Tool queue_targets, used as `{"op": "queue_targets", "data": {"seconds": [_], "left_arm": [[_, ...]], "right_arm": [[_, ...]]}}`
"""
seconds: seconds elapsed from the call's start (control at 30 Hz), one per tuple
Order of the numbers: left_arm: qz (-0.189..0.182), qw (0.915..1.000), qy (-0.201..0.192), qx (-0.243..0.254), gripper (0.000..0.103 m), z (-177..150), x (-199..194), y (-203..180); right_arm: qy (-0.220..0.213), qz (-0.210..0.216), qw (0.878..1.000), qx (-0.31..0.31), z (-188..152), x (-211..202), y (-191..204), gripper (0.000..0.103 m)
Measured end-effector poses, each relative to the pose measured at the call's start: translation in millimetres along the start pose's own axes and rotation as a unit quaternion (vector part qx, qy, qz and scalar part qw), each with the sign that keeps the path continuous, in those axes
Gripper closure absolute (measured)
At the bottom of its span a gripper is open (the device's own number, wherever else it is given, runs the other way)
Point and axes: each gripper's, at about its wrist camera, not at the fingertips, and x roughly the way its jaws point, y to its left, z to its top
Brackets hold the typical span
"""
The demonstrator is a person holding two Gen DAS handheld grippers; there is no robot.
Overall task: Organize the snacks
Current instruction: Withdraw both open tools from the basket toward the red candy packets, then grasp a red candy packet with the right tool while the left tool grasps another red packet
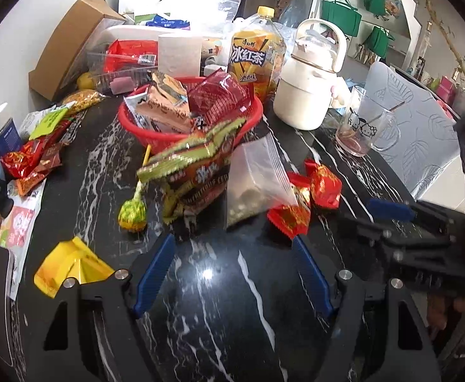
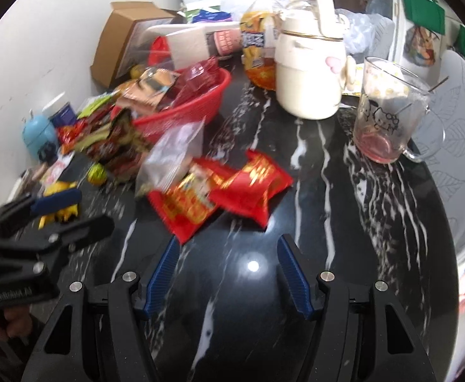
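A red basket [image 1: 156, 133] [image 2: 200, 102] holds several snack packets on the black marble table. In front of it lie a green-and-brown snack bag [image 1: 194, 172], a clear zip bag [image 1: 258, 181] [image 2: 172, 152], red candy packets [image 1: 324, 184] [image 2: 248, 187], a green lollipop [image 1: 133, 213] and a yellow packet [image 1: 70, 264]. My left gripper [image 1: 232, 245] is open and empty, just short of the bags. My right gripper [image 2: 227, 248] is open and empty, just short of the red packets. Each gripper shows at the edge of the other's view.
An iced tea bottle [image 1: 258, 54], a cream kettle [image 1: 308, 89] [image 2: 308, 73], a glass mug [image 1: 363, 130] [image 2: 388, 108], a paper roll [image 1: 180, 52] and a cardboard box [image 1: 70, 41] stand behind. More packets [image 1: 35, 159] and a blue jar [image 2: 38, 133] sit at the left.
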Motion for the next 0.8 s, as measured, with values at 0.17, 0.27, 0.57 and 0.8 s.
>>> {"op": "queue_targets", "data": {"seconds": [0.17, 0.27, 0.57, 0.8], "left_arm": [[-0.001, 0.9998, 0.004, 0.018, 0.028, 4.0, 7.8, -3.9], [-0.008, 0.9997, 0.006, 0.022, 0.028, 7.5, 11.7, -4.8], [-0.019, 0.9988, 0.005, 0.044, 0.028, 14.4, 17.7, -11.0], [-0.027, 0.997, 0.016, 0.071, 0.028, 20.0, 27.1, -25.9]], "right_arm": [[0.002, 0.002, 1.0, 0.011, 21.8, 15.4, -9.9, 0.039], [0.011, 0.011, 1.0, 0.021, 32.1, 27.9, -14.0, 0.039], [0.027, -0.001, 1.0, 0.005, 37.4, 51.8, -13.1, 0.055], [0.025, 0.008, 1.0, 0.017, 26.4, 40.5, -26.0, 0.07]]}}
